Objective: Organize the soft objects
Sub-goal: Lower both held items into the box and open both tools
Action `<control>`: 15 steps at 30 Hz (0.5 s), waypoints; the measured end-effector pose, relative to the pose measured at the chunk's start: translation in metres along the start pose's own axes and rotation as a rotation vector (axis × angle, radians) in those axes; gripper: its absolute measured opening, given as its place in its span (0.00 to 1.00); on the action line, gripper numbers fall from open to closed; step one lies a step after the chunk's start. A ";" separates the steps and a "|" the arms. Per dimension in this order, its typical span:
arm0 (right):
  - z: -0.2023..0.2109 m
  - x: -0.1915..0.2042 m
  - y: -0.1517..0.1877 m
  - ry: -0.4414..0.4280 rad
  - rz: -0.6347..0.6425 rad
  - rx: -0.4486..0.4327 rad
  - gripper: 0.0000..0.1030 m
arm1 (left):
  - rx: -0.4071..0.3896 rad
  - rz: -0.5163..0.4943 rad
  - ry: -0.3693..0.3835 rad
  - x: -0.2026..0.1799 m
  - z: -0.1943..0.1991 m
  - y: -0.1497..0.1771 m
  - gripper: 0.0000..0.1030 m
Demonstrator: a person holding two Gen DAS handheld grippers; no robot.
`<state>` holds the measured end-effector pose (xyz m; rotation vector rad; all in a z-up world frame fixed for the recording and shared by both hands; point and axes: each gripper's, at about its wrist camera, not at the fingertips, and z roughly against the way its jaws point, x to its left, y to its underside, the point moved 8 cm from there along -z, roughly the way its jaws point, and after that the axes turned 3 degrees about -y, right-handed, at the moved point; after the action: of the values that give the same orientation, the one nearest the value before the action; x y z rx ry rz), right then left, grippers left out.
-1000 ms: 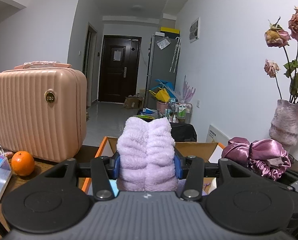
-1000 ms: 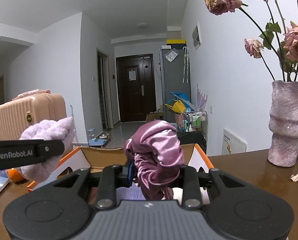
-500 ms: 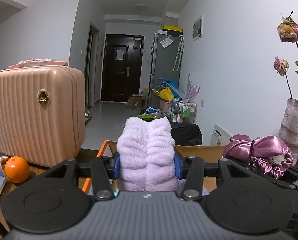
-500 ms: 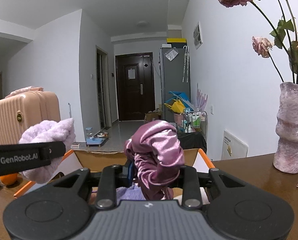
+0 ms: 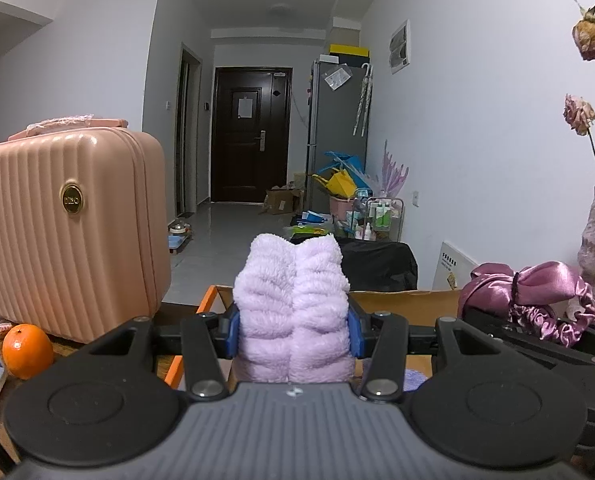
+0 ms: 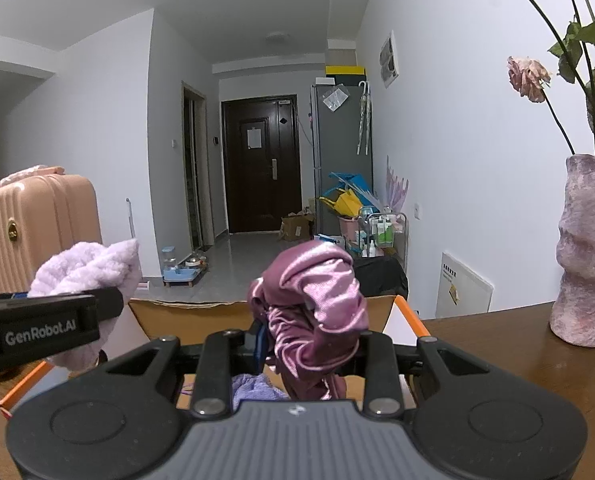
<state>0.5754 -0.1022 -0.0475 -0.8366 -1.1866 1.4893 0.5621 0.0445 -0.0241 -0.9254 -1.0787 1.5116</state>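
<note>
Two soft things hang over the open cardboard box (image 6: pixel 185 312). Left tool (image 5: pixel 293 334) squeezes the fluffy purple cloth (image 5: pixel 293 312), and right tool (image 6: pixel 309 344) squeezes the shiny pink scrunchie (image 6: pixel 313 300), probably to drop them inside.

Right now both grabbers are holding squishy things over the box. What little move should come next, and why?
Probably lower both a little into the cardboard box. The left gripper is clamped on the fluffy lilac cloth and the right gripper on the shiny purple satin piece; both hang above the open box.
</note>
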 end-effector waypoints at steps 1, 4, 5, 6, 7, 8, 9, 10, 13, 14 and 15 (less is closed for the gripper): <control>-0.001 0.000 0.000 0.002 0.000 0.003 0.28 | 0.002 -0.003 -0.004 0.000 -0.001 0.000 0.48; -0.006 0.001 0.002 0.010 0.003 0.013 0.28 | 0.003 -0.011 -0.015 -0.002 -0.005 0.001 0.48; -0.007 0.000 0.001 0.010 0.003 0.016 0.28 | 0.003 -0.014 -0.021 -0.003 -0.006 0.001 0.48; -0.008 0.000 0.002 0.014 0.005 0.021 0.28 | 0.004 -0.017 -0.026 -0.003 -0.007 0.001 0.48; -0.010 0.000 0.002 0.017 0.006 0.025 0.28 | 0.004 -0.021 -0.030 -0.005 -0.008 0.002 0.48; -0.012 0.000 0.001 0.020 0.008 0.030 0.28 | 0.003 -0.025 -0.037 -0.006 -0.009 0.003 0.48; -0.013 -0.001 0.002 0.022 0.009 0.035 0.28 | 0.003 -0.029 -0.042 -0.007 -0.010 0.003 0.48; -0.014 -0.001 0.002 0.024 0.009 0.039 0.28 | 0.004 -0.033 -0.046 -0.008 -0.010 0.004 0.48; -0.015 -0.003 0.003 0.029 0.010 0.048 0.28 | 0.004 -0.039 -0.050 -0.008 -0.010 0.005 0.48; -0.016 -0.003 0.004 0.029 0.011 0.051 0.28 | 0.004 -0.040 -0.049 -0.009 -0.010 0.005 0.48; -0.016 -0.003 0.004 0.029 0.012 0.053 0.28 | 0.005 -0.041 -0.049 -0.010 -0.010 0.005 0.48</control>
<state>0.5896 -0.1010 -0.0557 -0.8283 -1.1183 1.5072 0.5720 0.0365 -0.0317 -0.8618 -1.1224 1.5092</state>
